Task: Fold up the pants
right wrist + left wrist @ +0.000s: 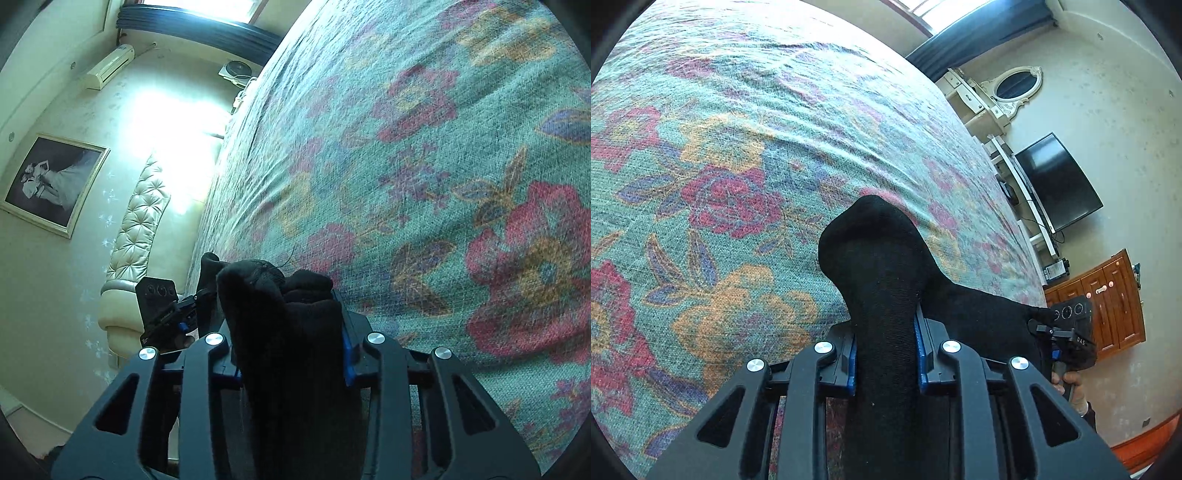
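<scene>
The black knitted pants (882,280) are lifted off the bed, bunched into two thick wads, one in each tool. The left tool (886,354) has its blue-lined jaws pressed in on a column of the black cloth, which stands up past the tips and bulges into a rounded knob above the green floral woven bedspread (738,147). The right tool (291,343) is clamped the same way on a fatter bundle of the same cloth (280,295), its jaws standing a little wider because more layers are gathered there.

From the left wrist view, a band of black fabric runs from the left tool's wad across to the right tool, seen at the bed's edge with the person's hand (1071,387) below it. So the garment hangs stretched between the two grips, above the near side of the bedspread rather than lying on it. My reading is that two matching ends, likely waistband or hems, are held apart so the cloth hangs straight and can be laid out flat on the bedspread for the fold.

Count: one pair of pants, two tools, both holding it. Nothing else lies on the bedspread that I can see.
</scene>
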